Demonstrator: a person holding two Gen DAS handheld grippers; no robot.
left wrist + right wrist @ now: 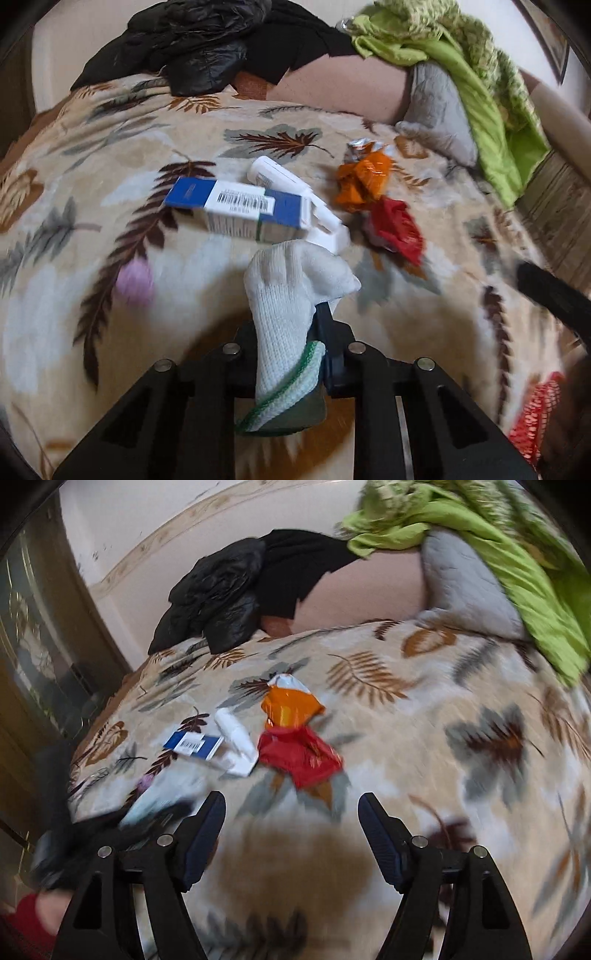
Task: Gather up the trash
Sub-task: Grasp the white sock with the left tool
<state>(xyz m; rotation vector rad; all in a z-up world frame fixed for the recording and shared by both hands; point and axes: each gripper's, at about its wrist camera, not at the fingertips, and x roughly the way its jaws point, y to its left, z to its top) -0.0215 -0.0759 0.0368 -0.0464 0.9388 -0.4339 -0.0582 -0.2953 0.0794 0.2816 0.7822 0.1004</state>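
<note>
The left gripper (291, 332) is clamped on a white knitted work glove with a green cuff (284, 302), whose limp fingers hang forward over the leaf-patterned beige blanket (110, 155). The right gripper (291, 834) hovers with its jaws spread wide and nothing between them.

Taking the blue-and-white barcoded cardboard box (236, 208) as the landmark: the glove's tip hangs just in front of the box's open white flap. A white plastic tube (275, 175) lies against the box's far side. To the box's right lie a crumpled orange foil wrapper (364, 181) and, nearer the camera, a crumpled red wrapper (397, 229), close together. A small blurred lilac object (135, 282) sits to the box's near left.

The step in hand looks like gathering: the glove is lifted, the rest uncollected. Next, the free gripper probably needs to descend on the red wrapper, nearest it, and pinch a raised crease.
</note>
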